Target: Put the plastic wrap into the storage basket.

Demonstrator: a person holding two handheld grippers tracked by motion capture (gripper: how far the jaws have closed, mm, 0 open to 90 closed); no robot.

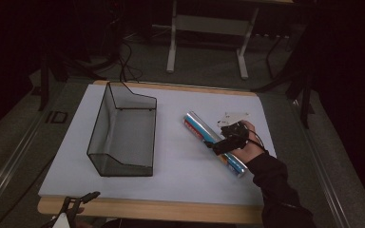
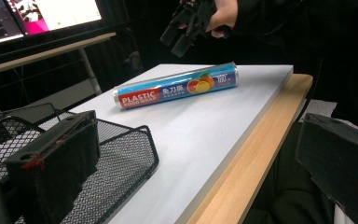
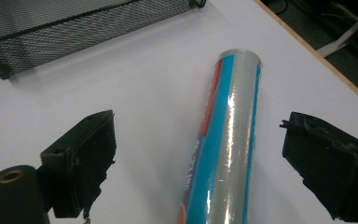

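— Looking down from the high view, what do you make out?

— A white table [image 1: 171, 137] with a wooden edge. The right gripper [image 1: 217, 147] sits over the middle of a roll of plastic food wrap [image 1: 196, 126] lying flat on the board, a hand [image 1: 249, 145] behind it. Well off to that gripper's far side stands a black mesh tray [image 1: 123, 130]. The left gripper [image 1: 83, 200] pokes in at the near edge, just below the tray, jaws apart.

— And from the left gripper view?

— Its two black jaws stand wide, nothing between them. One jaw overlaps the mesh tray [image 2: 121, 154]. Ahead, beyond the jaws, the roll [image 2: 177, 86] lies on the white top, label reading "PLASTIC FOOD WRAP". Above the roll hangs the right gripper [image 2: 182, 29], held in a hand, clear of the wrapper, as far as I can tell.

— The right gripper view?

— Jaws spread wide, one either side of the roll [image 3: 228, 140], neither touching it. The roll runs straight out between them, its far end pointing away. Beyond the left-hand jaw sits the mesh tray [image 3: 74, 28].
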